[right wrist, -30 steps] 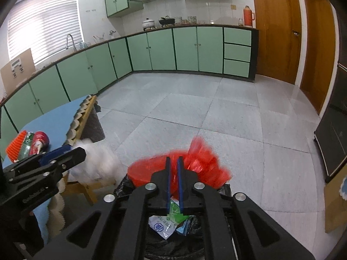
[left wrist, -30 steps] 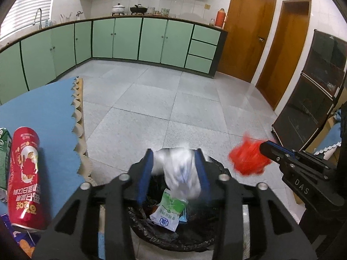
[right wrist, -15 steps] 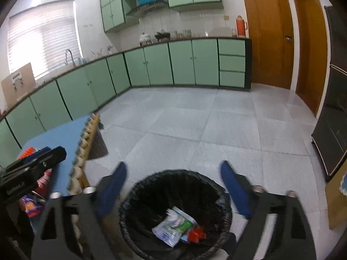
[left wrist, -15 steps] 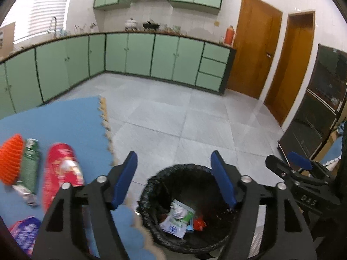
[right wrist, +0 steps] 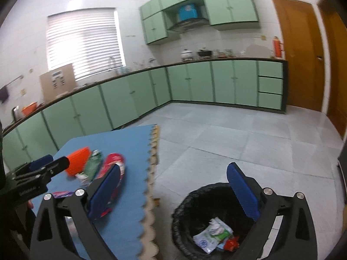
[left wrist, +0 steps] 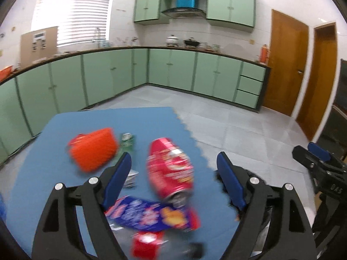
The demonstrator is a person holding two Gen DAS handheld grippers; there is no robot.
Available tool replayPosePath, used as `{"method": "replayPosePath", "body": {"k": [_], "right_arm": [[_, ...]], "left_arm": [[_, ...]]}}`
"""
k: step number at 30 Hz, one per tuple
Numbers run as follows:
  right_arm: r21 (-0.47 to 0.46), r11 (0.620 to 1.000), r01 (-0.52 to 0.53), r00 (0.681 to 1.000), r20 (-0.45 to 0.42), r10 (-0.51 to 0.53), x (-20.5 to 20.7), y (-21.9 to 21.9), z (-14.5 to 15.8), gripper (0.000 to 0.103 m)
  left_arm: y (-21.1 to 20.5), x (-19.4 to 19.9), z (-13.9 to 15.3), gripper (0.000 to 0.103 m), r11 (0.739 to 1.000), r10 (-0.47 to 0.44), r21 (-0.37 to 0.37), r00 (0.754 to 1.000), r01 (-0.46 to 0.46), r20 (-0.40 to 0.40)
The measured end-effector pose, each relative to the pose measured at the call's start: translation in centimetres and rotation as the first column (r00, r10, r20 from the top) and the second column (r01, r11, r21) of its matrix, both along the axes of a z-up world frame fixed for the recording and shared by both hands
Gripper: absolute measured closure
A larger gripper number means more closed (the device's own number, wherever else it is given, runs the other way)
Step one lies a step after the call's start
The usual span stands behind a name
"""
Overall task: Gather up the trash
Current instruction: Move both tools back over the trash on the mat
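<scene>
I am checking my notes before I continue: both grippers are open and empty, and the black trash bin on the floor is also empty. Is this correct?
Not quite. The black trash bin is not empty: the right wrist view shows white, green and red wrappers lying in it. The left gripper and right gripper are open and empty, as you wrote.

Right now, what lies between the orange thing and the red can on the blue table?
A green wrapper lies between the orange thing and the red can, clearest in the right wrist view.
</scene>
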State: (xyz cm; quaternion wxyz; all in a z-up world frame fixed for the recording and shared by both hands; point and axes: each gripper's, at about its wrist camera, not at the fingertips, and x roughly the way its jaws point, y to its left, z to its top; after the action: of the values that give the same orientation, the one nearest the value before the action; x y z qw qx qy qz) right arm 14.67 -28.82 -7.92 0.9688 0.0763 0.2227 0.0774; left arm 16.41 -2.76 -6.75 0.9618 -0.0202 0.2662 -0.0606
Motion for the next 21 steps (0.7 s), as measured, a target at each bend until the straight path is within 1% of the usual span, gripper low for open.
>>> {"method": "replayPosePath", "body": {"k": [7,12,16,21], "right_arm": [[0.003,0.996,-0.086,0.996,0.002,0.086,-1.2,4.2,-1.3,0.008],[-0.023,0.99,-0.138,0.99,-0.014,0.137,-1.7,6.9,-2.6,0.011],[-0.031,0.981,-0.193,0.981,-0.032,0.192,-2.3,8.5,-3.8,0.013],[-0.031,0.963,-0.267,0.963,-0.053,0.265,-2.9,10.2,-5.4,0.019]], "left_arm": [[5.0,-2.4,-1.1,0.025,0.996,0.091,0.016,0.995,-0.09,-0.036],[6.7,-4.1,-2.3,0.025,0.992,0.123,0.039,0.992,-0.121,-0.043],[7.9,-5.0,-3.5,0.025,0.99,0.139,0.03,0.988,-0.138,-0.069],[8.2,-5.7,-4.4,0.025,0.987,0.158,0.018,0.983,-0.157,-0.088]]}}
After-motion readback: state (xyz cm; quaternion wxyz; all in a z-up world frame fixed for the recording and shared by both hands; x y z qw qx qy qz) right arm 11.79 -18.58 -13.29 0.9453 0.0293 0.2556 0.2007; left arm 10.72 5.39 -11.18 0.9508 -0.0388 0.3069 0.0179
